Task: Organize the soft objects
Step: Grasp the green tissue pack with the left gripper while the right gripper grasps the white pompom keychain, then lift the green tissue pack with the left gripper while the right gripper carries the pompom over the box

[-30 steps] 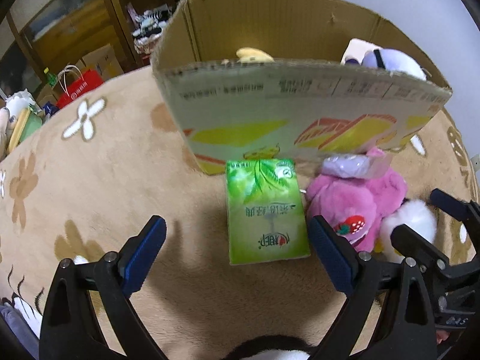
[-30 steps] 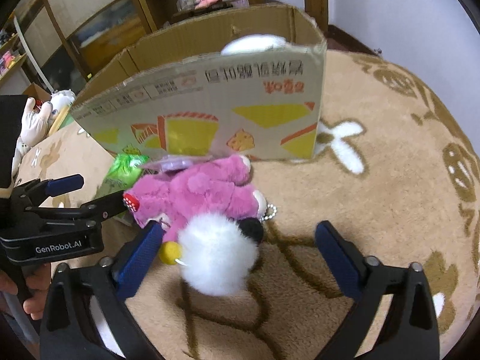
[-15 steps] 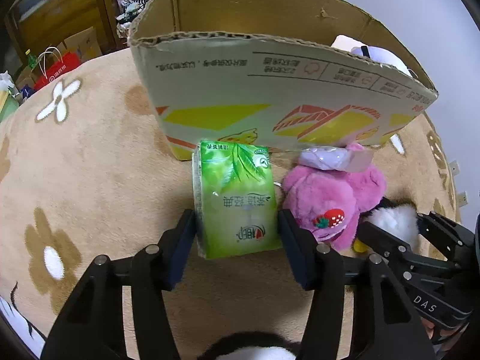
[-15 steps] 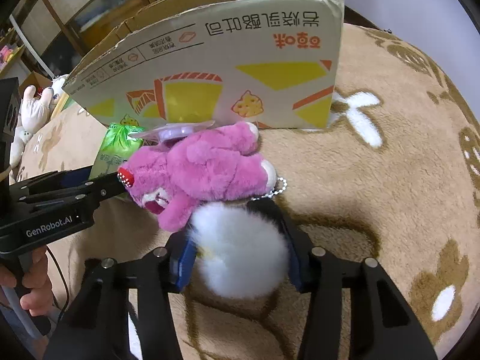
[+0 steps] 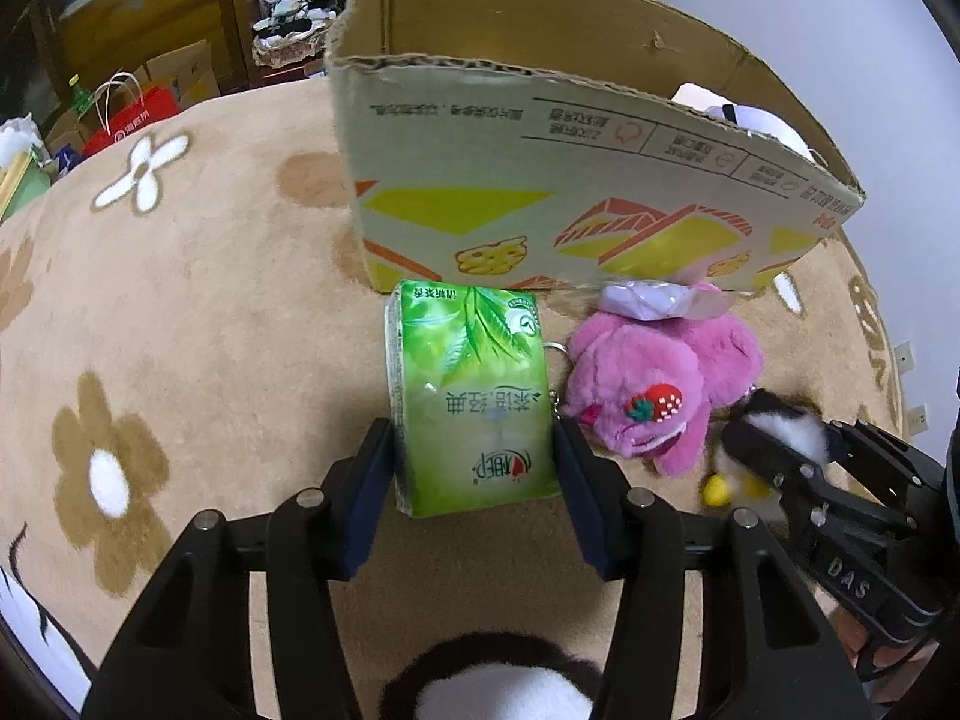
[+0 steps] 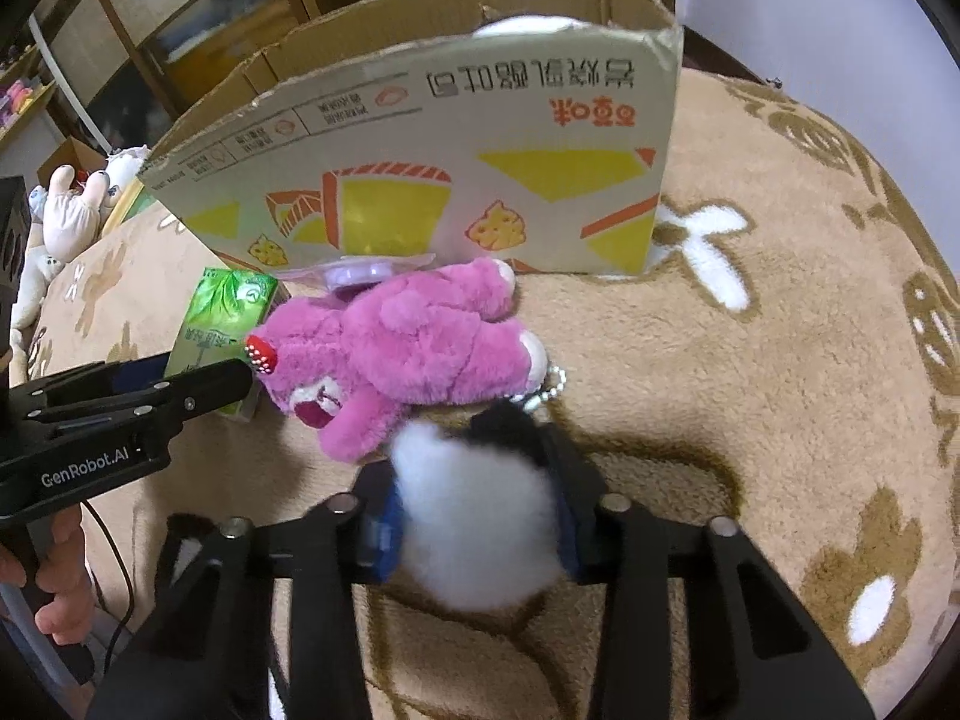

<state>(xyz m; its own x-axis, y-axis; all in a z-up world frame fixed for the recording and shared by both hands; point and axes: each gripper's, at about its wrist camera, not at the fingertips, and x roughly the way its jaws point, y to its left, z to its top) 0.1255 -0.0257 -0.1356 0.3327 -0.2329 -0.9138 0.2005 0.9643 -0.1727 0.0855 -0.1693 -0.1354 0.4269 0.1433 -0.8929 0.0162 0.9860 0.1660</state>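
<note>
Left hand-held gripper [image 5: 474, 480] is clamped on the green tissue pack [image 5: 474, 390], whose long axis points straight ahead at the cardboard box [image 5: 540, 192]; its far end sits just short of the box's front wall. Beside it, the pink plush bear [image 6: 408, 348] lies against that wall. Right hand-held gripper [image 6: 477, 516] squeezes the white fluffy toy [image 6: 474, 516], held low and level, box ahead.

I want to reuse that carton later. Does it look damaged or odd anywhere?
Yes. The cardboard box has a ragged, torn top edge where the flaps are gone, and its printing reads upside down, so it stands inverted. There is also a small tear in its far wall.
</note>
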